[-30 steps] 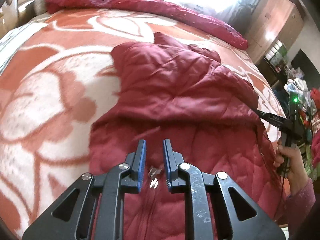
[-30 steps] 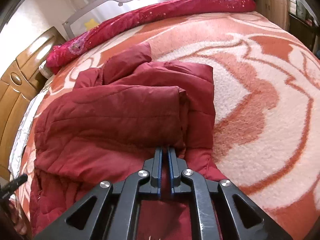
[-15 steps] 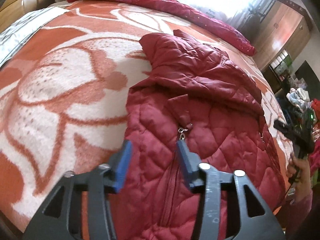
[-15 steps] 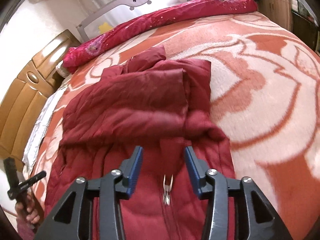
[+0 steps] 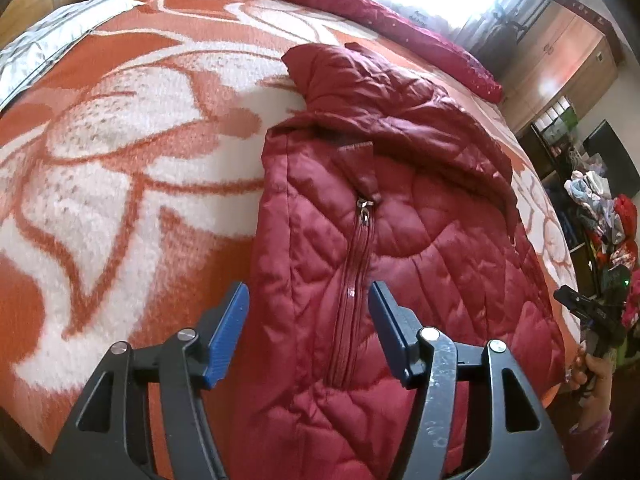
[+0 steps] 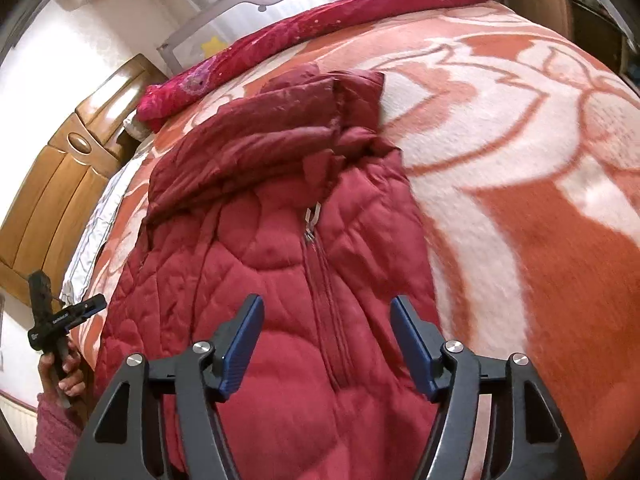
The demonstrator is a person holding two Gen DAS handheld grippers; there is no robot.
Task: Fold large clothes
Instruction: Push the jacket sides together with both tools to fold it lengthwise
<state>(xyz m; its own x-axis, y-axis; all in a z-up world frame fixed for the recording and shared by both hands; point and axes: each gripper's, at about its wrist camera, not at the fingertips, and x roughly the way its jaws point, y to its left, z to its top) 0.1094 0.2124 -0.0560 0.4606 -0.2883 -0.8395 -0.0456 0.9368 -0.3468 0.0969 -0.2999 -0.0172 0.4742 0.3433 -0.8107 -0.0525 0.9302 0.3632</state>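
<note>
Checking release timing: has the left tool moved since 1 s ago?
Yes. The left tool has opened and pulled back toward the near bed edge: the jacket zipper pull, between its fingers before, now lies well ahead.

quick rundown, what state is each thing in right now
left hand-held gripper: open, holding nothing, over the jacket
right hand-held gripper: open, holding nothing, over the jacket
red quilted jacket: lying on the bed, far part folded over
jacket zipper: closed up to the pull
blanket: spread flat under the jacket
</note>
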